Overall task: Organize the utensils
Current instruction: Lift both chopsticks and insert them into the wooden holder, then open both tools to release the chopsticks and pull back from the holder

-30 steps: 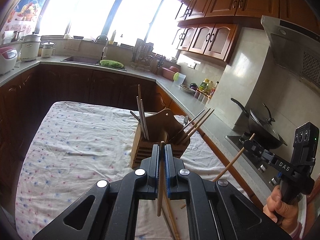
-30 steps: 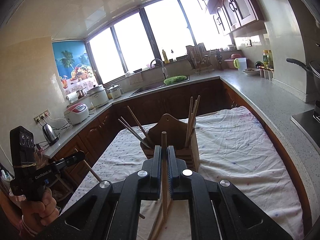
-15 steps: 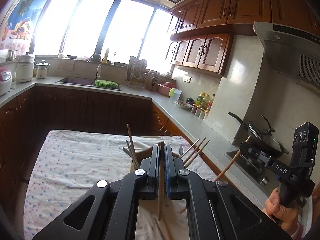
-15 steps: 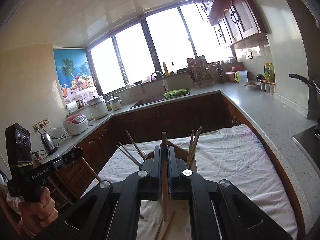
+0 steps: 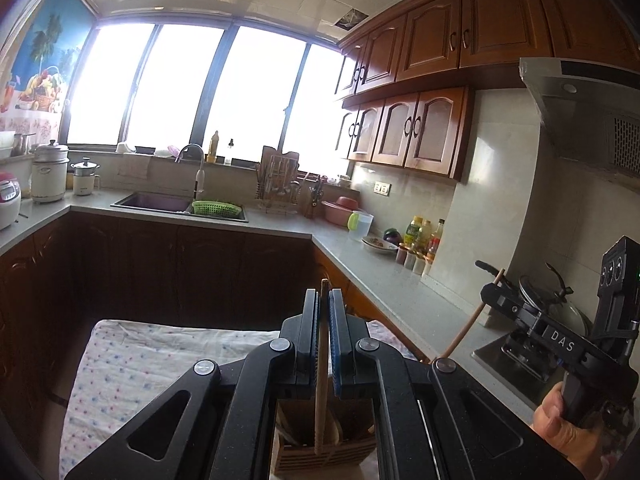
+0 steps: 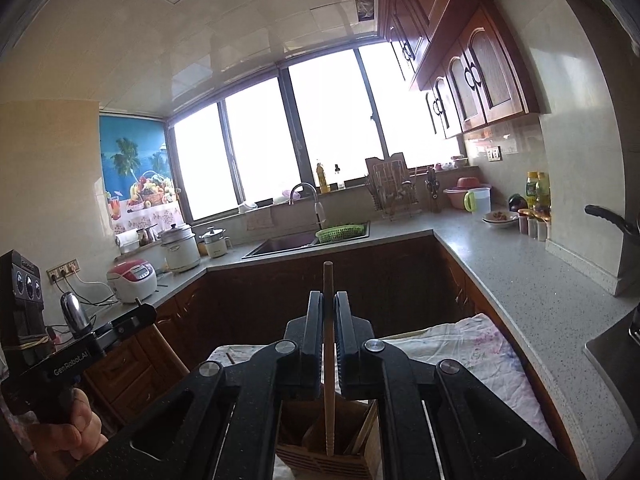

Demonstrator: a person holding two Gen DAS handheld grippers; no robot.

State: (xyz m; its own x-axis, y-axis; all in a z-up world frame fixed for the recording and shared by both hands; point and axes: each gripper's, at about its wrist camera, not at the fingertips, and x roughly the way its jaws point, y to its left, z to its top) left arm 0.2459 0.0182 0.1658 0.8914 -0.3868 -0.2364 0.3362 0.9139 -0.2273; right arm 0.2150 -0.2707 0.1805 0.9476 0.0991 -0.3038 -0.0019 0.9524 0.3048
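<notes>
My left gripper (image 5: 323, 300) is shut on a wooden chopstick (image 5: 321, 380) held upright, its lower end hanging over the wooden utensil holder (image 5: 320, 444) just below. My right gripper (image 6: 329, 300) is shut on another wooden chopstick (image 6: 329, 360), also upright, its lower end down inside the same holder (image 6: 320, 440), which has other chopsticks in it. In the left wrist view the right gripper (image 5: 490, 294) shows at the right with its chopstick (image 5: 468, 324). In the right wrist view the left gripper (image 6: 140, 314) shows at the left.
The holder stands on a table with a floral cloth (image 5: 160, 360). A grey counter (image 6: 520, 280) runs along the right with bottles, a bowl and a wok (image 5: 560, 304) on the stove. A sink (image 5: 160, 202) and rice cookers are at the back.
Both grippers have risen and tilted up over the holder, so it dropped to the bottom of both views. Each still grips its chopstick.
</notes>
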